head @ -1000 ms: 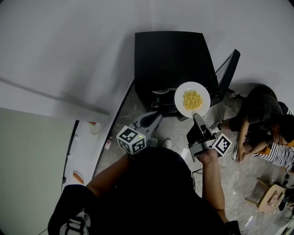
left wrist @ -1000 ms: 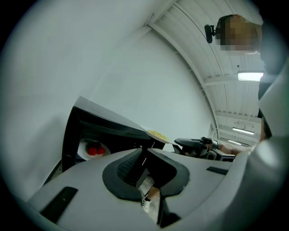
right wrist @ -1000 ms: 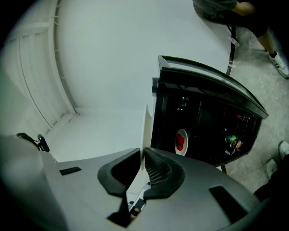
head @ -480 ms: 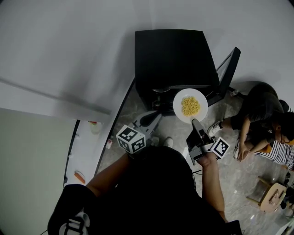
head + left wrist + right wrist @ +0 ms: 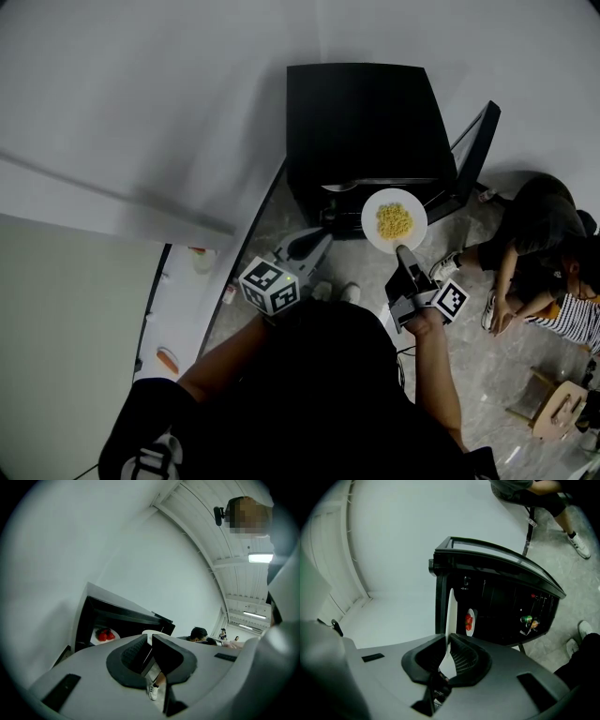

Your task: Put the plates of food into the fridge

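**Fridge.** The black fridge (image 5: 361, 112) stands against the wall, straight ahead of you. Its door (image 5: 473, 155) is swung open to your right, so the opening faces you.

**Key relation.** The plate of yellow food (image 5: 373, 208) lies directly between your right gripper (image 5: 401, 249) and the open front. Gripper, plate and cavity fall roughly on one line, so I judge the coming move to be a straight push forward along the gripper's own axis. The plate's far rim sits at the mouth of the fridge. I cannot tell whether it has crossed the threshold. The plate reads flat from above, with the food heaped at its centre.

**Already stored.** A plate of red food (image 5: 469, 622) sits on a shelf inside. In the right gripper view it shows just beside the held plate's edge and deeper in. Judge your shelf height against it before you advance.

**Right gripper.** This is the working hand. Its jaws are nearly together, clamped on the near rim of the plate, which passes edge-on between the pads. The grip takes the rim only, and the rest of the plate overhangs forward.

**Left gripper.** Your left gripper (image 5: 314, 242) hangs low, near the fridge's lower left corner and apart from the plate. Its jaws are closed together with nothing between them.
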`<state>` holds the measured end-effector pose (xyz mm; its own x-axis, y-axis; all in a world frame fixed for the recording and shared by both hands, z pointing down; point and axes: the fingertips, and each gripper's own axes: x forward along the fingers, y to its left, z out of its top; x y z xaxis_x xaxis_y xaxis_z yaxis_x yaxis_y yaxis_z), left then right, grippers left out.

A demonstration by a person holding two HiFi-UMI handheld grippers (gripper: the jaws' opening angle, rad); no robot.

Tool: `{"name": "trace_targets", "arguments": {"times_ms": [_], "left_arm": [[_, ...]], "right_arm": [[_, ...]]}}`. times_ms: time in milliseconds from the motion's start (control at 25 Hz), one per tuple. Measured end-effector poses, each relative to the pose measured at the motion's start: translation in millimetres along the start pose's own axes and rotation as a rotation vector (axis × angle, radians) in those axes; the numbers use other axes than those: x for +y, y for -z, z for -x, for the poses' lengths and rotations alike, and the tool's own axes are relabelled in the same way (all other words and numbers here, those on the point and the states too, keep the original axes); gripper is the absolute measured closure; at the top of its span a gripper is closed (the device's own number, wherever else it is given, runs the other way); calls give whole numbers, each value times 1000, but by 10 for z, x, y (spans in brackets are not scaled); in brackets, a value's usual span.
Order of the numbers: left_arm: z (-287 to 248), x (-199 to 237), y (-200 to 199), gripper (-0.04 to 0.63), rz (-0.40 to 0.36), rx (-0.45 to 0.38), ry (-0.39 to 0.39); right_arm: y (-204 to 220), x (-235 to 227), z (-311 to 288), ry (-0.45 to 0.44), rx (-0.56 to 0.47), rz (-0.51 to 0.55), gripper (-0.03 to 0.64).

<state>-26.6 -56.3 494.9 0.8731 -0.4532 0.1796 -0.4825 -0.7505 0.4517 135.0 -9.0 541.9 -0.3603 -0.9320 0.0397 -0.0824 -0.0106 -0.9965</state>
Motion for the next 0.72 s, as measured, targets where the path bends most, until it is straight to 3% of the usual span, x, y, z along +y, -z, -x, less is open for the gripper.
{"name": "trace_targets", "arguments": {"times_ms": [720], "left_arm": [[-86,116,-34,566,11,-4,-17]], "right_arm": [[-216,-479,-291,58,-45,-19,571]]}}
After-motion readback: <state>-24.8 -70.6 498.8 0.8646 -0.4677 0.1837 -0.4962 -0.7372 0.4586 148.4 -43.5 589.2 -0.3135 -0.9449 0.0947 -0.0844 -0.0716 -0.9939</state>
